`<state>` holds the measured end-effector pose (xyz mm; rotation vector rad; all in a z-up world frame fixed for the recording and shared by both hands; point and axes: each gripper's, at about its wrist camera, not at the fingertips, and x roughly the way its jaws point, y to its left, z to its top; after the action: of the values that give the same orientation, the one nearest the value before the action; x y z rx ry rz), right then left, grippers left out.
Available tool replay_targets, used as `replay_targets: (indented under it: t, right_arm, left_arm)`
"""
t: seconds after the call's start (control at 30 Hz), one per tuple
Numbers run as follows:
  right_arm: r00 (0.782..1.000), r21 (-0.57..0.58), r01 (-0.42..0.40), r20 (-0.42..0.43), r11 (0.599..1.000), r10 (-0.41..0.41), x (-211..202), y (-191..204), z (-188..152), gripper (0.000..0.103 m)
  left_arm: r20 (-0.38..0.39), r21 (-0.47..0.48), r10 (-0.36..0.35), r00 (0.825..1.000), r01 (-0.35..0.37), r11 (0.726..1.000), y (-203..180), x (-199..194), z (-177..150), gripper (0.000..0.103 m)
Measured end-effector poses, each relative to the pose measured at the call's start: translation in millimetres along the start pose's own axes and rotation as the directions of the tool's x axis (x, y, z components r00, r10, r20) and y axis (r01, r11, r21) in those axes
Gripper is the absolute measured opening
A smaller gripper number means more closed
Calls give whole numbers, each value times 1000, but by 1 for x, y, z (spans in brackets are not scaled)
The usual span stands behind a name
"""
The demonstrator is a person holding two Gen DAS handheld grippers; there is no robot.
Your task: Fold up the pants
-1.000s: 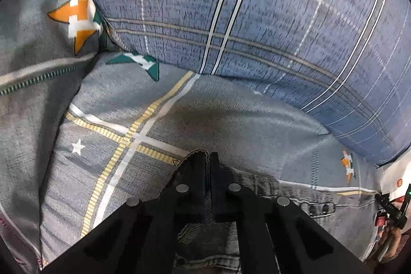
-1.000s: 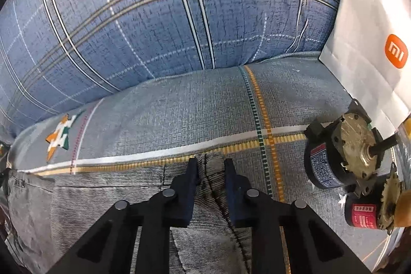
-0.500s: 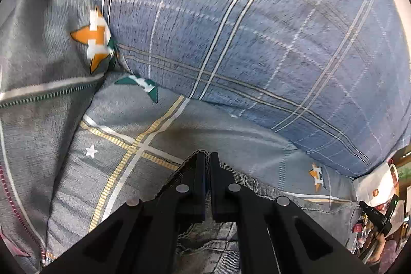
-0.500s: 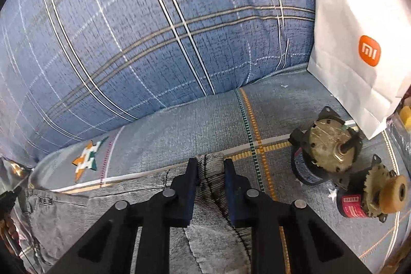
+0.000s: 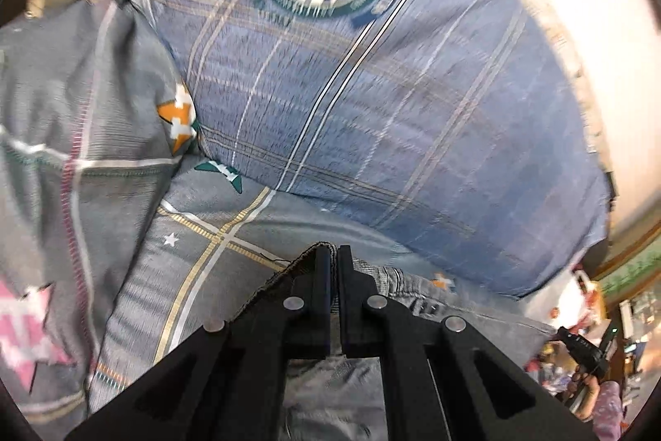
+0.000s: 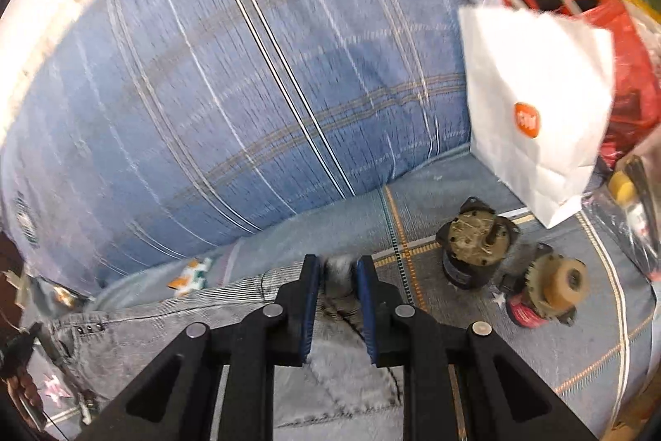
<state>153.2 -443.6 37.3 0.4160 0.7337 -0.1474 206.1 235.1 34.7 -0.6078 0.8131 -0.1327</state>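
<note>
The pants (image 6: 173, 321) stretched lengthwise between both hands over the bed (image 6: 433, 218), left hand-held gripper (image 5: 334, 255) clenched on one edge, right hand-held gripper (image 6: 338, 267) closing on bunched fabric.

White paper bag (image 6: 537, 102): round orange logo, its lettering blurred beyond reading. Blue plaid pillow (image 5: 372, 102): circular green-and-navy crest with ring lettering, smeared, illegible. Red label on the smaller motor (image 6: 541, 296): print too small to read.
</note>
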Motion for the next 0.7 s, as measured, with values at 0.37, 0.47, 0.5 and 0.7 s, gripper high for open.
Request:
replay_targets:
  t: [0.37,0.47,0.5,0.7]
  right_arm:
    - [988,-55,-53,-145,997,45,-11,-17,-84,73]
    - [991,-110,-23,-132,994,8,14,-1,-69,73]
    - [990,-110,-19,-140,994,4,29,4,-57,73]
    - [970,-169,35,-232,985,-74,125,20,-4,56]
  left_arm:
    - [-24,26,-30,999,30,999,12,-41,-56,3]
    - [-9,39,-24,1000,25,999,9,-41,-57,3]
    - [-2,46,-21,1000,21,999,8,-42,-57,3]
    - [12,53,-6,1000,5,999,16,-36,-56,3]
